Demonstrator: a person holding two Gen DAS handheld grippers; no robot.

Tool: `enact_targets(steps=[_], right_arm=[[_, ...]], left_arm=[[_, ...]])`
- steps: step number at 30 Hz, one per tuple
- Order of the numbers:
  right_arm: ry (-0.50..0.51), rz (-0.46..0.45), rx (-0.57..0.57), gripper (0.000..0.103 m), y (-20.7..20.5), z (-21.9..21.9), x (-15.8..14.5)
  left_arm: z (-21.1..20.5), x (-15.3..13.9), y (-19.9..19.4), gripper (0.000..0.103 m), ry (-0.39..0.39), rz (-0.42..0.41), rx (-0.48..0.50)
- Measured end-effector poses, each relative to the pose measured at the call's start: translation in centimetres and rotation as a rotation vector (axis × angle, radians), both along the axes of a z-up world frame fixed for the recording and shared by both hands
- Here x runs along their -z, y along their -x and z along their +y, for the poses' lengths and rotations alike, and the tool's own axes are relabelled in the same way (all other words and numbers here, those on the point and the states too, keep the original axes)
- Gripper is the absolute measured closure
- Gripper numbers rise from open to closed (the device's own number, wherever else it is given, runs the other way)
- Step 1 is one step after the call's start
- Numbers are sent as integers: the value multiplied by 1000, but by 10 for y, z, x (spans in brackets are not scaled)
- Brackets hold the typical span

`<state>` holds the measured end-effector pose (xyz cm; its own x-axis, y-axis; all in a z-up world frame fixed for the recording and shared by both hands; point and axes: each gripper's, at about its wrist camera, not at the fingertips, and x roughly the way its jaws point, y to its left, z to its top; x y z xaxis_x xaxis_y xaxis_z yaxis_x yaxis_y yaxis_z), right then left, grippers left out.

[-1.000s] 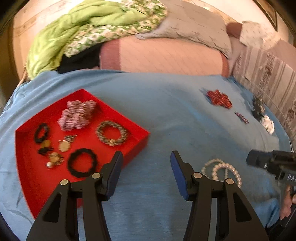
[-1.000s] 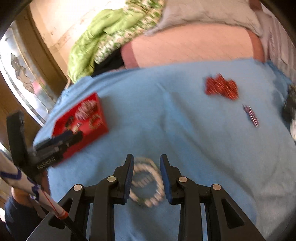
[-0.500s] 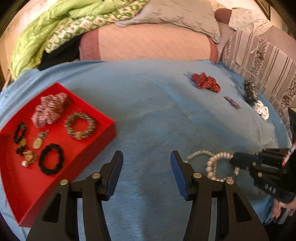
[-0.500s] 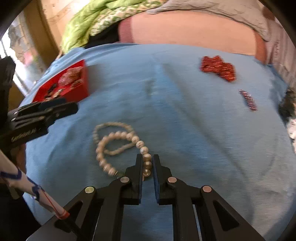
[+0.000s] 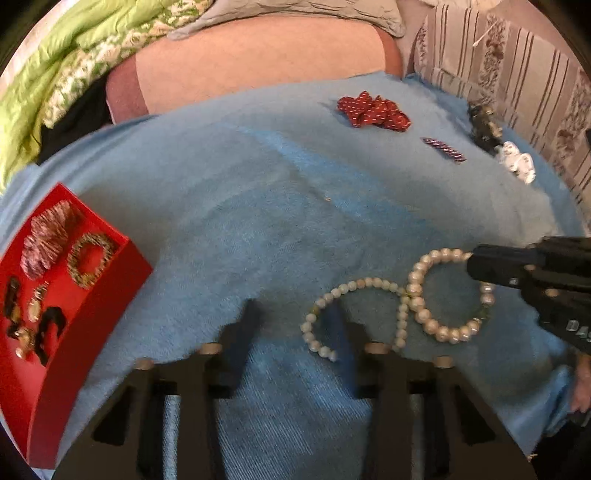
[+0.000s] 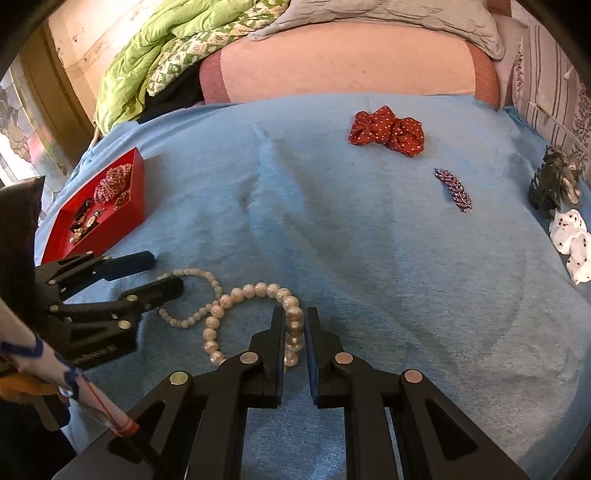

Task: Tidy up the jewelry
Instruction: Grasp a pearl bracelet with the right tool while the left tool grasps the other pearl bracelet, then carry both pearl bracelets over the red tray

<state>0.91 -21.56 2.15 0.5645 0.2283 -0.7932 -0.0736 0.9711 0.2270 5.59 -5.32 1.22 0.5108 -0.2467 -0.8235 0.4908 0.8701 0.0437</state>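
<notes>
While right hand-held gripper [image 6: 295,332] clamps pearl bracelet [image 6: 255,291], hiding beads, left [image 5: 291,321] blurred, closing, unclamped.

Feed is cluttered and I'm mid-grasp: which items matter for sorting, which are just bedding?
Job:
pearl bracelets
red tray
red scrunchie
beaded clip
dark hair claw
white scrunchie

Lying about:
green quilt
grey pillow
blue sheet

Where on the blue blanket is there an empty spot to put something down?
The widest bare stretch of blue blanket lies between the red tray and the red dotted scrunchie. Near the pearl bracelets it is crowded, with both tongs there. The right edge holds a white scrunchie and a dark clip.
</notes>
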Motion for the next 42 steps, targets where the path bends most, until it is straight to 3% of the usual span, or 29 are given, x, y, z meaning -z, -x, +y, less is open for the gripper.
enact_targets(steps=[2,16,29,42], right_arm=[[-11,-9,-1,92,-1,1,-2],[-41,-225,-33,92,2,23,-54],[-88,-316,-76,92,-9,54,-88],[-168,-344,-201,92,-33,144,-114]], left_arm=[[-1,-1,-1,98,-8,-21,-10],[48,-64,3,98,203,-168,-57],[120,-97,4,98,243,-257,-167],[220,-98,0,98,275,-257,-350]])
